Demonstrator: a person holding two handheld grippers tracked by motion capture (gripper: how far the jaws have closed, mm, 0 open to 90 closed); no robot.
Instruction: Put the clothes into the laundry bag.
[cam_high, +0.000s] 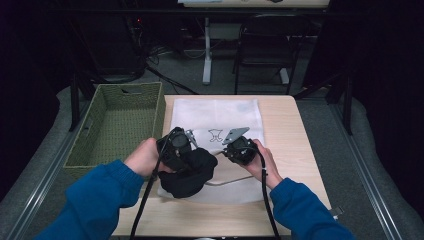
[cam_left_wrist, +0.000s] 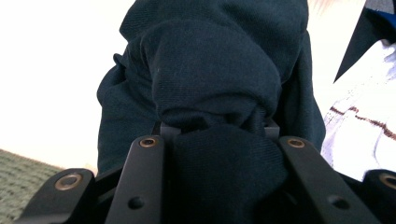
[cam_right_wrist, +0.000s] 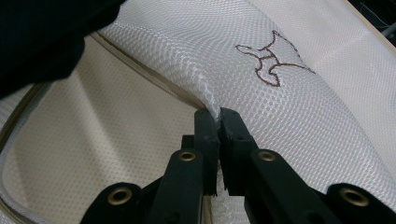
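right gripper (cam_right_wrist: 218, 116): jaws pinched on white mesh laundry bag (cam_right_wrist: 289, 121) rim, lifting its mouth open | left gripper (cam_high: 176, 150): clamped around bunched dark garment (cam_left_wrist: 210, 84), held beside that mouth, likely for stuffing inside

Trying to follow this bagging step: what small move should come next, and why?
Probably push the dark garment, clamped in the left gripper, further into the white mesh bag, since the right gripper holds the bag's top edge lifted, leaving the mouth open beside it.
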